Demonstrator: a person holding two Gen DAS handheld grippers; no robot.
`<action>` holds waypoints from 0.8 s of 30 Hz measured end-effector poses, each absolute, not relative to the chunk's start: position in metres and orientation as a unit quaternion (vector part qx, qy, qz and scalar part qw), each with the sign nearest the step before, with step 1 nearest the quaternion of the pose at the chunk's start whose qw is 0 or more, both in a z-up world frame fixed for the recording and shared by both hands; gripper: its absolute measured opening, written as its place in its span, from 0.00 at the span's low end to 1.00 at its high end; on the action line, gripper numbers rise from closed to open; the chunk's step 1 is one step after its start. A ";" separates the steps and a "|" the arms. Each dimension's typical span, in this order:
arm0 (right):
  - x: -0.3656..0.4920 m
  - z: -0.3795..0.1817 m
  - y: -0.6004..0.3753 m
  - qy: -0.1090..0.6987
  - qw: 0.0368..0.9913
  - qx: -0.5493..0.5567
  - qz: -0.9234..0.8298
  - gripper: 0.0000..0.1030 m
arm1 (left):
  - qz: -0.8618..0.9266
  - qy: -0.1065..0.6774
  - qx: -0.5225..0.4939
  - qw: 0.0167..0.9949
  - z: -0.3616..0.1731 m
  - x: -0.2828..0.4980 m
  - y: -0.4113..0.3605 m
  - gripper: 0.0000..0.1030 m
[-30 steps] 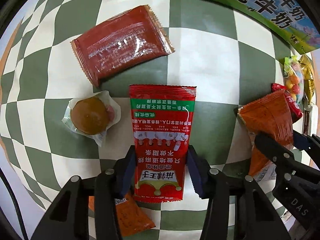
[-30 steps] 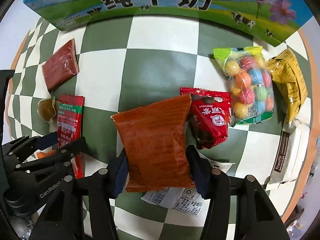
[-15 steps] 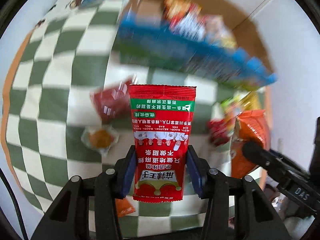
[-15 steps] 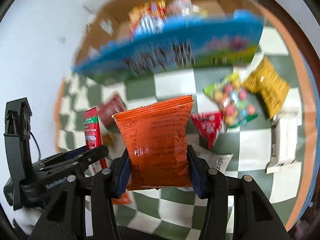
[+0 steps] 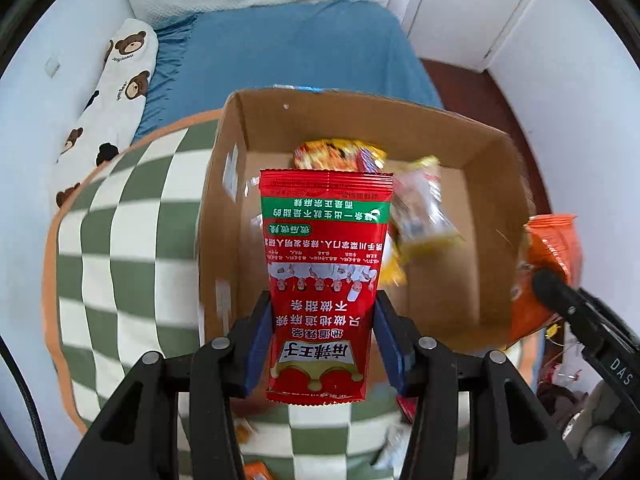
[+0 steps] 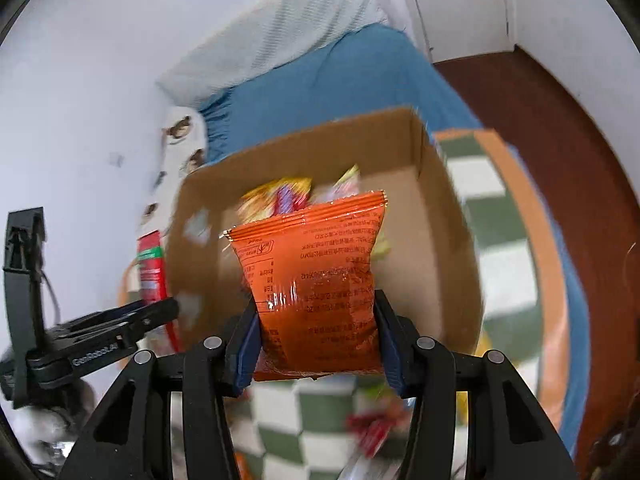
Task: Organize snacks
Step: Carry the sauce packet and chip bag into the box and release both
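I'm mid-carry w/ both hands, taking two packets to the open brown cardboard box [image 5: 472, 216], my landmark. Left of the box: green-and-white checked tablecloth [image 5: 120, 248], bare there. Left gripper [image 5: 320, 340] is clamped on the tall red foil sachet w/ green band [image 5: 326, 280], held over the box's near-left part. Right gripper [image 6: 316, 344] is pinched on the crinkly orange foil snack bag [image 6: 312, 292], also over the box opening, near its front wall. Inside the box, toward the back: a few yellow/red wrapped snacks [image 5: 340, 152], blurred. Next, I reckon: get both clear past the near rim, then let go so they drop in. Nothing blocks the opening; only worry is the two grippers crowding each other. Beyond the box: blue-sheeted bed [image 5: 288, 48].
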State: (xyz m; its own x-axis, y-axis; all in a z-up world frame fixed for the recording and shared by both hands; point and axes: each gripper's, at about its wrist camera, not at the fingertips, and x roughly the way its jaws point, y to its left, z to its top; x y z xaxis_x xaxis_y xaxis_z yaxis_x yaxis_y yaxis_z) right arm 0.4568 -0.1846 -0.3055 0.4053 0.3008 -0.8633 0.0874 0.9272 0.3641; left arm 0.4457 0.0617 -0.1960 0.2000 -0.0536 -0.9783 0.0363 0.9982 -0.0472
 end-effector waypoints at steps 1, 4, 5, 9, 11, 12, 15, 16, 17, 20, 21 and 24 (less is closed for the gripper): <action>0.471 -0.309 -0.186 0.544 0.819 0.173 0.057 0.52 | -0.023 0.634 0.000 0.773 -0.203 0.453 0.063 0.44; 0.509 -0.327 -0.184 0.555 0.816 0.154 0.039 0.52 | -0.005 0.643 0.014 0.765 -0.220 0.489 0.065 0.44; 0.522 -0.333 -0.184 0.559 0.815 0.148 0.033 0.52 | -0.003 0.648 0.014 0.762 -0.225 0.497 0.066 0.44; 0.558 -0.353 -0.187 0.574 0.809 0.127 0.015 0.52 | 0.005 0.661 0.020 0.750 -0.254 0.531 0.072 0.46; 0.570 -0.366 -0.189 0.581 0.804 0.125 0.012 0.52 | 0.003 0.672 0.026 0.740 -0.264 0.541 0.072 0.47; 0.575 -0.373 -0.189 0.586 0.801 0.125 0.012 0.55 | 0.001 0.673 0.024 0.739 -0.268 0.545 0.072 0.49; 0.584 -0.390 -0.190 0.596 0.795 0.113 0.002 0.94 | 0.002 0.671 0.015 0.742 -0.277 0.553 0.076 0.68; 0.583 -0.394 -0.189 0.597 0.795 0.110 0.002 0.94 | 0.002 0.671 0.009 0.741 -0.279 0.554 0.077 0.78; 0.584 -0.397 -0.189 0.600 0.793 0.109 0.003 0.94 | 0.001 0.669 0.002 0.743 -0.281 0.555 0.078 0.81; 0.586 -0.400 -0.188 0.602 0.791 0.107 0.005 0.94 | -0.001 0.661 -0.002 0.750 -0.280 0.556 0.078 0.81; 0.586 -0.401 -0.188 0.602 0.792 0.106 0.005 0.94 | 0.000 0.660 0.000 0.752 -0.280 0.556 0.077 0.81; 0.585 -0.398 -0.187 0.600 0.792 0.108 0.005 0.94 | -0.002 0.652 0.002 0.758 -0.276 0.554 0.074 0.81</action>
